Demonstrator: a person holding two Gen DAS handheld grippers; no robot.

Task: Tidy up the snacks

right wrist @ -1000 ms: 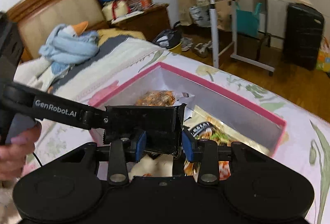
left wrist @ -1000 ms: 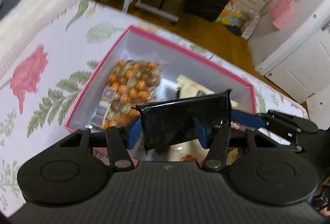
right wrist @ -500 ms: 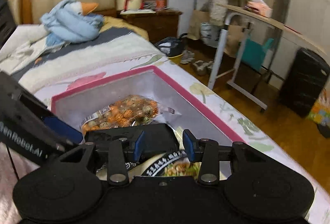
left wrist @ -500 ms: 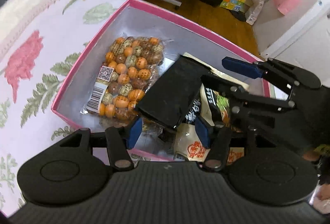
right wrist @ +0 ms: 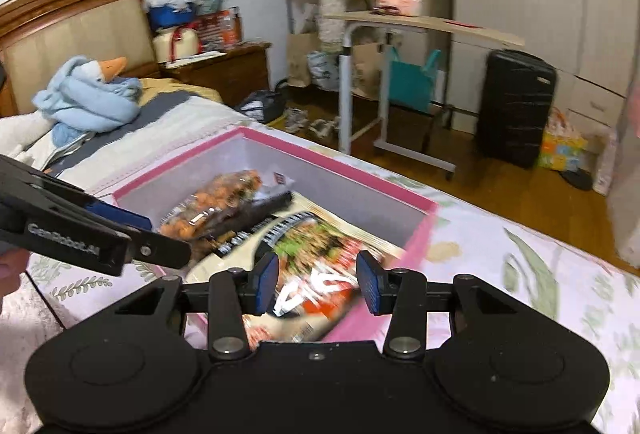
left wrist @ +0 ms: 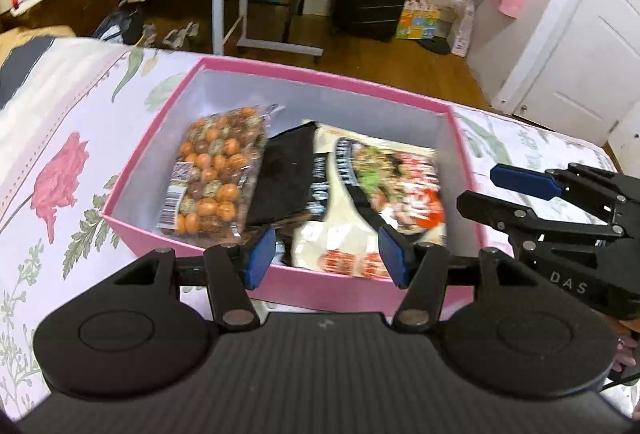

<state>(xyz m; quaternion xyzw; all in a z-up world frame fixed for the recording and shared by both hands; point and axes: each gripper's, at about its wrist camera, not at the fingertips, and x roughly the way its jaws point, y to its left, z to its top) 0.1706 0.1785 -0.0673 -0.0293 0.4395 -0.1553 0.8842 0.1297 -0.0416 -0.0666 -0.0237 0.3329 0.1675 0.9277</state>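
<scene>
Three snack packs lie inside the pink box (left wrist: pixel 280 290), which sits on the flower-printed bedspread (left wrist: pixel 56 138). A clear bag of orange and brown coated nuts (left wrist: pixel 212 178) rests against the left inner wall. A large instant-noodle packet (left wrist: pixel 372 202) covers the right half and reaches up toward the far wall. Between them a flat black packet (left wrist: pixel 284 178) lies tilted, its left edge touching the nut bag and its right edge lapping onto the noodle packet, so it seems to have settled where the gap allowed rather than flat on the floor of the box.

Both grippers are empty. The left gripper (left wrist: pixel 326 254) hangs over the near wall of the box with its blue pads (left wrist: pixel 258 254) spread apart and nothing between them. The right gripper (right wrist: pixel 316 284) hovers above the near right corner, fingers likewise parted, with only the noodle packet showing below the gap. From the left wrist view the right tool sits just outside the box's right wall, clear of the contents.

Judging by this layout, the black packet has been delivered, and the open, raised grippers suggest the hands are free for another item. No further loose snacks show on the bedspread, so whether anything remains to pack cannot be told.
</scene>
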